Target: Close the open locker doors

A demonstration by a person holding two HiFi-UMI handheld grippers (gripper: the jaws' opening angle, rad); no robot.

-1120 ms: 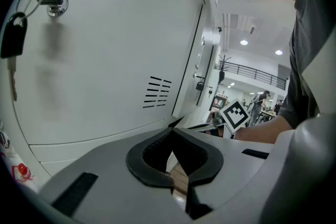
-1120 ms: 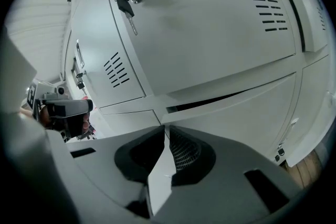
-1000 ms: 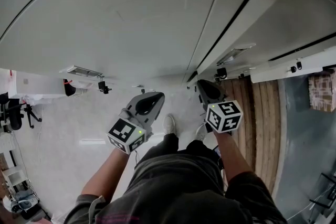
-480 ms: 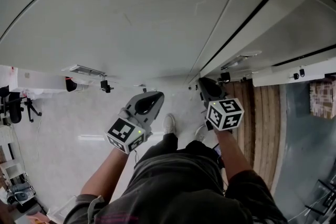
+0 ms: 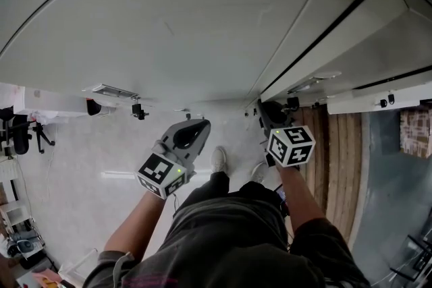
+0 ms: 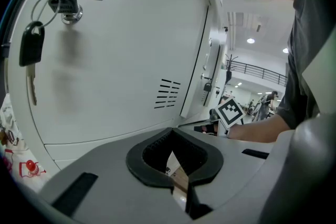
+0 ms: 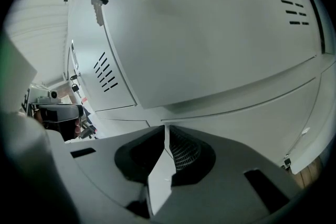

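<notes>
Pale floor [image 5: 81, 165] underfoot, with a bank of grey-white lockers [image 5: 169, 17] directly ahead and the person standing close to it.

1. Left gripper [image 6: 171, 132]: jaws drawn together tip to tip, nothing between them. It is held in front of a closed door [image 6: 121, 60], apart from it.
2. Right gripper [image 7: 166, 131]: jaws likewise brought together, empty. In the head view it sits just beside the handle end of the open locker door [image 5: 368, 34]. Contact cannot be confirmed.
3. Open locker door: on the person's right, standing out at an angle from the row, with a dark gap along one edge. Its handle [image 5: 312, 79] is at the end nearest the right gripper.
4. Closed door fittings: a key [image 6: 30, 55] hangs on a ring from the lock [image 6: 64, 5], and vent slots [image 6: 167, 93] sit lower on the panel.

Handling, as judged:
- Press the closed jaw tips flat on the open door's face near the handle edge, far from the hinge, where least force is needed.
- Stay off any hanging key.
- Push steadily until the panel lies flush with its neighbours.
- Keep the left gripper out of the swing.

Writing: none legible. The marker cube [image 5: 290, 145] bears only black-and-white square patterns. No brand plate or locker number is visible.
</notes>
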